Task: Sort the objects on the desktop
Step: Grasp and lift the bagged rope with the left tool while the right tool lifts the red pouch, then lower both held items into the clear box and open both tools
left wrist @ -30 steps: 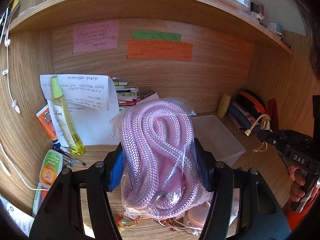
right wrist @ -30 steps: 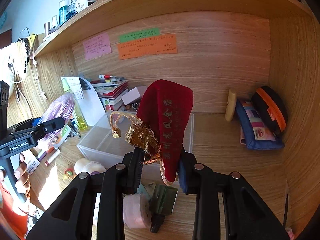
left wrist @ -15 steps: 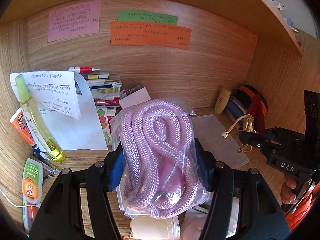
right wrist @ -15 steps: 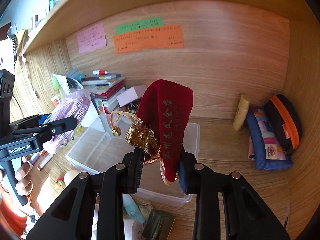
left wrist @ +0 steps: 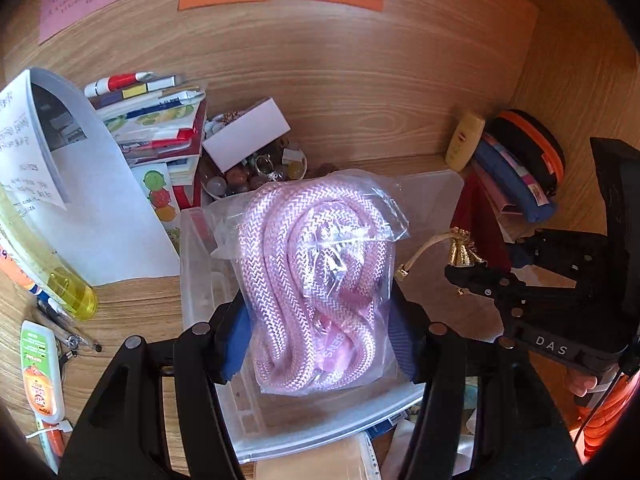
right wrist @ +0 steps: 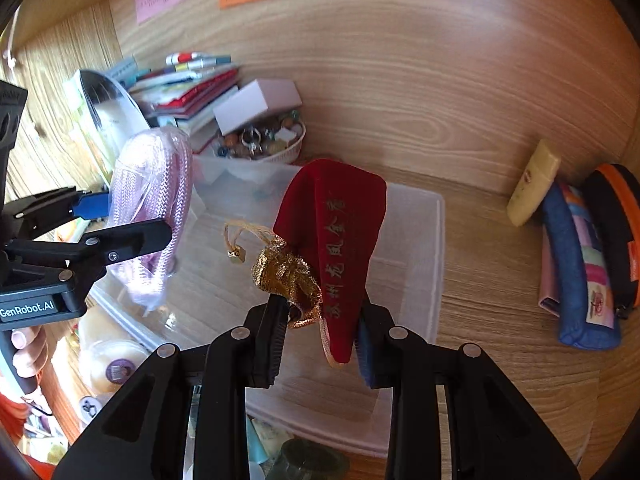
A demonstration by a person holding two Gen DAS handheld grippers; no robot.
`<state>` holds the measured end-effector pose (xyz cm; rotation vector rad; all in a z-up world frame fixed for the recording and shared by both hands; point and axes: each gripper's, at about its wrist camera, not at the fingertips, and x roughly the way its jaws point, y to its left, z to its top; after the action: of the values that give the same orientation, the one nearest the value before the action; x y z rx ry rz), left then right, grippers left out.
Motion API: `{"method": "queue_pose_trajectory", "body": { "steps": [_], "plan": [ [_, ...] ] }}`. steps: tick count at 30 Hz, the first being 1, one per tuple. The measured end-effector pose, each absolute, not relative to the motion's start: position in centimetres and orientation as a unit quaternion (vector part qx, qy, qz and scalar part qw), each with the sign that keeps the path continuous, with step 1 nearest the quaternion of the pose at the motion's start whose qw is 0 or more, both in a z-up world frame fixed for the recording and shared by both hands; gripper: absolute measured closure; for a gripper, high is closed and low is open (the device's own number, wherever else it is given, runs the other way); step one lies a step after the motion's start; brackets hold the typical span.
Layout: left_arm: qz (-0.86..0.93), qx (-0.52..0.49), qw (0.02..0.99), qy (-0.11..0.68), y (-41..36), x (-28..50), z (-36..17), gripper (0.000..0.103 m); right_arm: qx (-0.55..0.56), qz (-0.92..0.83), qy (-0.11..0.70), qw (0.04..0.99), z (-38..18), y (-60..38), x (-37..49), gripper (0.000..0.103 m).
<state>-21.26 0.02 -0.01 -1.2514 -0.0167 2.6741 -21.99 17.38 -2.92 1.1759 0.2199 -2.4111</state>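
My left gripper (left wrist: 320,336) is shut on a clear bag of coiled pink rope (left wrist: 316,280) and holds it over the left half of a clear plastic bin (left wrist: 200,280). The rope bag also shows at the left of the right wrist view (right wrist: 152,208). My right gripper (right wrist: 320,332) is shut on a red velvet pouch (right wrist: 336,248) with a gold drawstring top (right wrist: 284,272), held above the same bin (right wrist: 420,240). The right gripper shows in the left wrist view (left wrist: 520,280), to the right of the rope bag.
A bowl of beads and rings (right wrist: 264,140), a white box (right wrist: 256,104) and stacked books (left wrist: 156,128) stand behind the bin. A yellow spray bottle (left wrist: 60,280) and tubes (left wrist: 40,372) lie left. A yellow tube (right wrist: 532,184) and pouches (right wrist: 576,264) lie right. Small items crowd the front edge.
Both grippers have moved forward and down toward the desk. The rope bag and the red pouch now hang over the clear bin. Both grips are unchanged.
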Motion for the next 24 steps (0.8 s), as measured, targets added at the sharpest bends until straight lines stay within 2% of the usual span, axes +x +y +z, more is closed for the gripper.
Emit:
{"method": "queue_pose_trajectory", "body": {
  "steps": [10,24],
  "plan": [
    [0.885,-0.455,0.098,0.007,0.5,-22.6,-2.0,0.044,0.445,-0.861,0.142,0.202,-4.5,15.4,-22.6,0.076],
    [0.881,-0.464,0.083,0.033,1.2,-23.3,-3.0,0.044,0.472,-0.844,0.147,0.209,-5.2,14.2,-23.7,0.076]
  ]
}}
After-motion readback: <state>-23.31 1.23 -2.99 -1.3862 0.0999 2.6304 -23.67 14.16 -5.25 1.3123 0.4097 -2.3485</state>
